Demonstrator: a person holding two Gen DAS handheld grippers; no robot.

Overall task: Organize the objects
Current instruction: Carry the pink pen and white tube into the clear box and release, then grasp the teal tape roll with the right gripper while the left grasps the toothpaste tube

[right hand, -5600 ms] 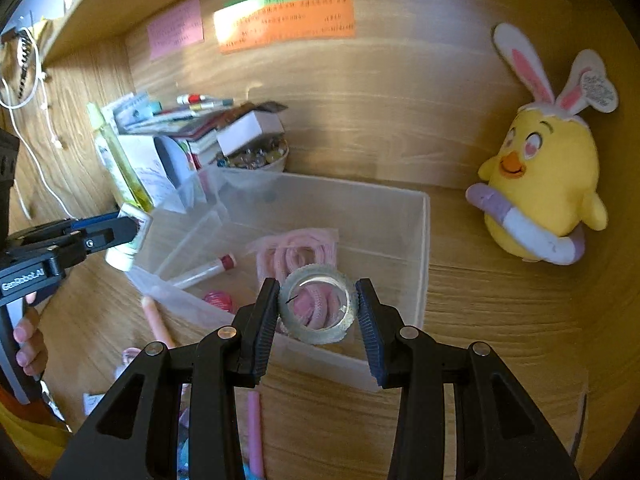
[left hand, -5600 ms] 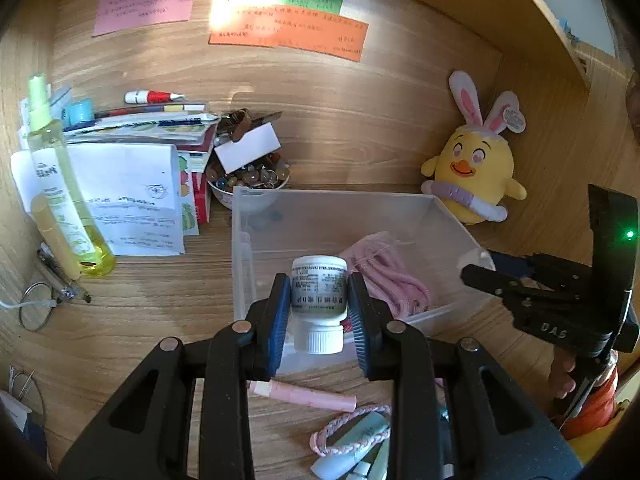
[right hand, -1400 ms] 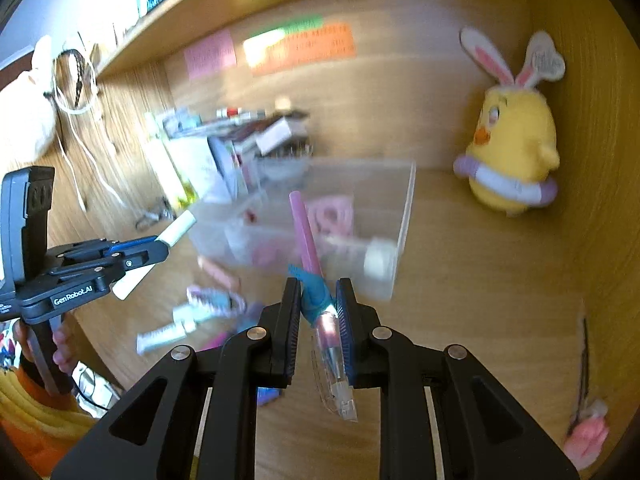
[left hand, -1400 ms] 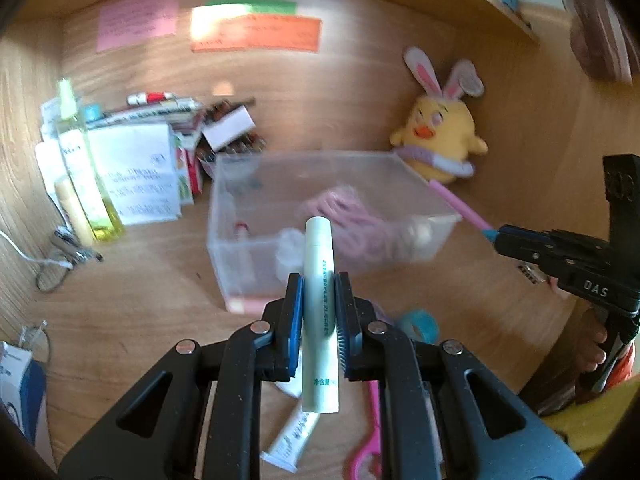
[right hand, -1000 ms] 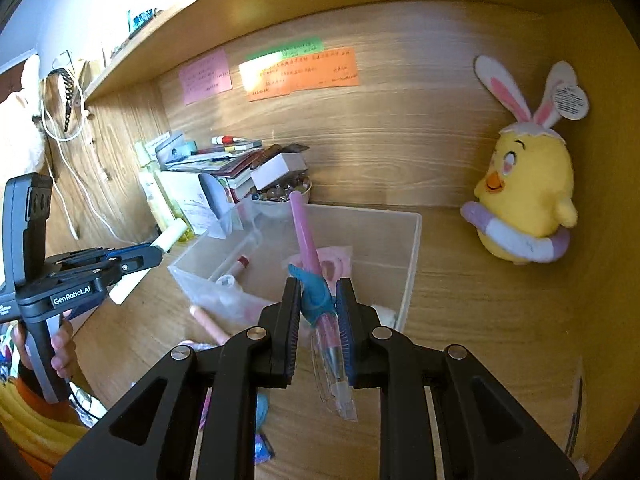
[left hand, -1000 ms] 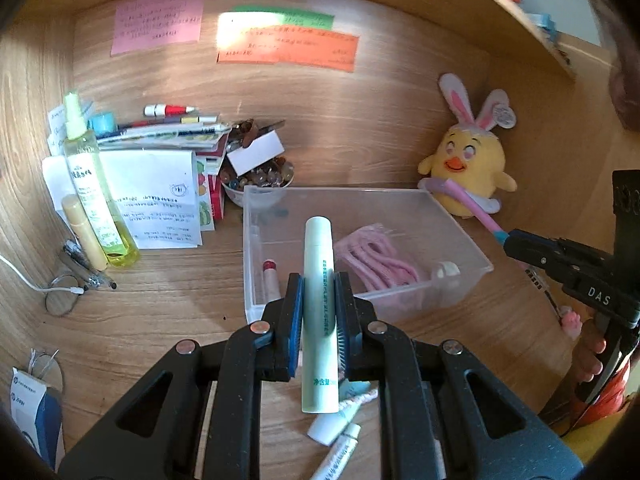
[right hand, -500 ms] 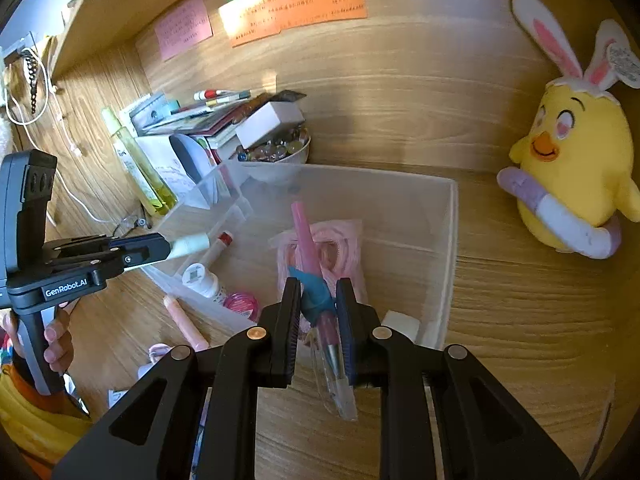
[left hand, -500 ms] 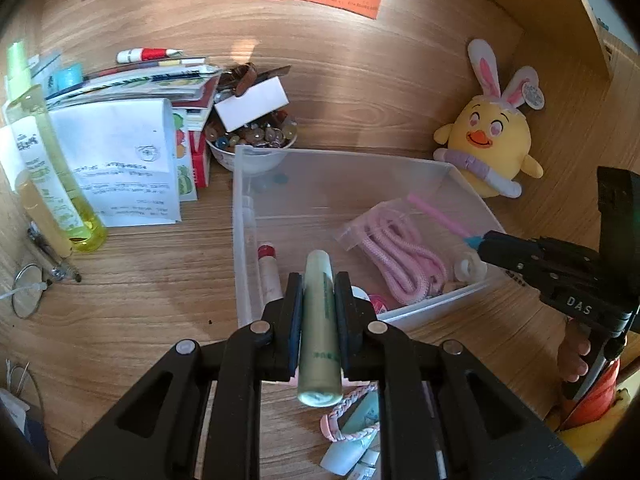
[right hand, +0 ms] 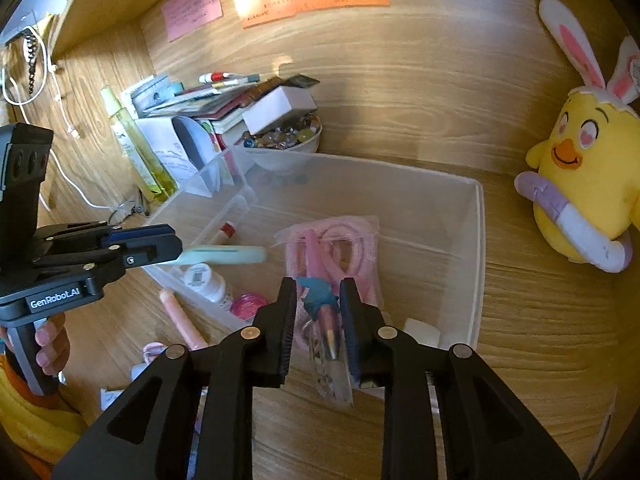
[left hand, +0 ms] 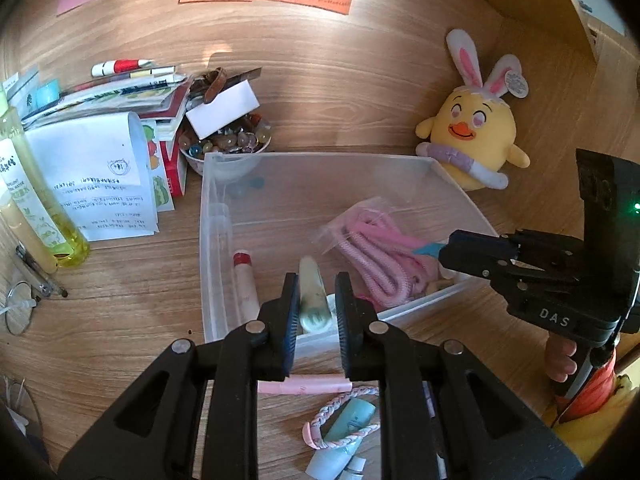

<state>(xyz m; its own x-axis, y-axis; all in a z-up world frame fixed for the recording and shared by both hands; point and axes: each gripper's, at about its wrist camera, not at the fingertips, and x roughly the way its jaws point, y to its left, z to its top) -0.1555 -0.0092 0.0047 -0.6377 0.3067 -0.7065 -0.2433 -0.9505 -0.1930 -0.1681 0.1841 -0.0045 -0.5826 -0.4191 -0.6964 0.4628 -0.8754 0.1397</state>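
A clear plastic bin [left hand: 320, 160] [right hand: 478, 248] stands on the wooden desk. It holds a bagged pink cord [left hand: 372, 248] [right hand: 352, 248], a red-capped tube [left hand: 245, 280] and a small white bottle [right hand: 204, 280]. My left gripper [left hand: 316, 308] [right hand: 176, 250] hangs over the bin's near edge with its jaws slightly apart around a pale green tube [left hand: 313, 300] [right hand: 224, 255], which points into the bin. My right gripper [right hand: 318, 312] [left hand: 446, 250] is over the bin's right side, its jaws parted around a pink pen with a teal bow [right hand: 320, 296].
A yellow bunny-eared chick plush [left hand: 472, 144] [right hand: 580, 184] sits right of the bin. A bowl of beads [left hand: 224, 148], stacked booklets [left hand: 100, 148] and a yellow bottle [left hand: 32, 204] stand to the left. Small tubes and a braided band [left hand: 340, 420] lie in front.
Both grippers have moved forward and down over the bin. Their jaws have parted a little from the green tube and the pink pen.
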